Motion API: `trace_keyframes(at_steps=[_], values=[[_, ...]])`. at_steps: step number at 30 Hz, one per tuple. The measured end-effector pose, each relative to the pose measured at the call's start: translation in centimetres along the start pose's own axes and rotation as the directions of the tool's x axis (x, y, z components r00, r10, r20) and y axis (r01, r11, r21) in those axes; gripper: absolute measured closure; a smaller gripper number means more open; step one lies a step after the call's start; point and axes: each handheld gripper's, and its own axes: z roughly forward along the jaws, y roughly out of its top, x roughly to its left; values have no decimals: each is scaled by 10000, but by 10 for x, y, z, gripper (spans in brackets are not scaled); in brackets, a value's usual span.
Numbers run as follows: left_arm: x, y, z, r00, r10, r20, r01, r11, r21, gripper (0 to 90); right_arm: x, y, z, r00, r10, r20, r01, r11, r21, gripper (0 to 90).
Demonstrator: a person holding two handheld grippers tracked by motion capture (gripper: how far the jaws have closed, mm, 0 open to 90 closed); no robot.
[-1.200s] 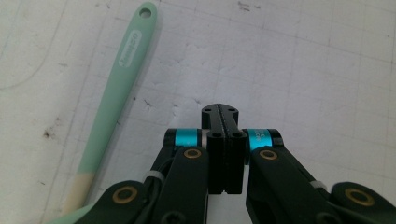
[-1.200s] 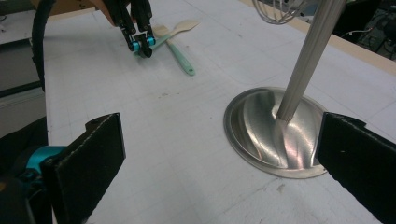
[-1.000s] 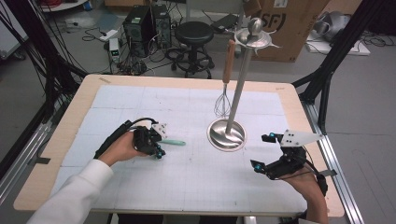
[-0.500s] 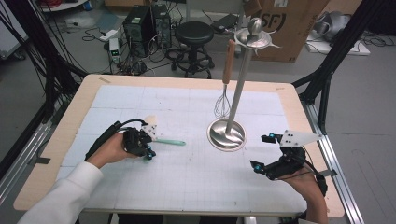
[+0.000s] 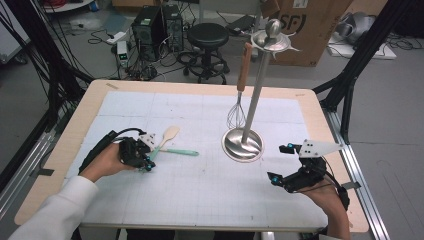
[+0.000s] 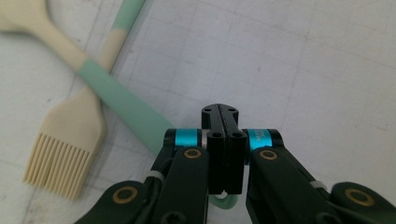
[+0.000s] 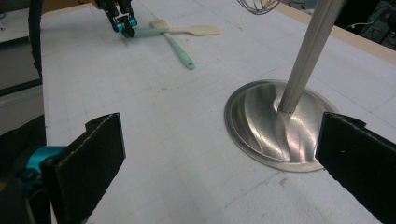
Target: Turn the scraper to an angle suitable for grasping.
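Observation:
A spoon (image 5: 170, 134) (image 6: 116, 102) with a cream bowl and mint handle lies crossed with a cream-bristled brush (image 5: 182, 152) (image 6: 65, 135) on the left of the white mat. My left gripper (image 5: 146, 162) (image 6: 220, 109) is shut, jaws pressed together, its tips right over the end of the spoon's handle. Whether they touch it I cannot tell. The right gripper view shows that left gripper (image 7: 123, 25) far off, by the spoon (image 7: 196, 31) and brush (image 7: 180, 51). Near the table's right front, my right gripper (image 5: 280, 164) (image 7: 224, 163) stands wide open with nothing between its jaws.
A metal utensil stand (image 5: 242, 145) (image 7: 275, 126) with a round base and tall pole rises mid-right. A whisk (image 5: 237, 112) with a wooden handle hangs from its top. The gridded mat (image 5: 200, 200) covers the wooden table (image 5: 75, 130). A stool and boxes stand beyond the far edge.
My left hand and gripper slid to the left, uncovering the spoon's bowl. The spoon and brush stayed where they lay. The right gripper kept still.

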Motion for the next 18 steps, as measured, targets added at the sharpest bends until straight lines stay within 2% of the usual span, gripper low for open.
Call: trace_keyframes(at_steps=[11, 18], values=[[7, -19, -8, 9992, -272, -309, 278, 9994, 193, 900, -1, -1, 2, 10000, 0, 39, 0, 10000, 20, 6], [6, -20, -12, 9990, -279, -356, 278, 9996, -18, 899, 0, -1, 2, 10000, 31, 23, -31, 10000, 38, 6]])
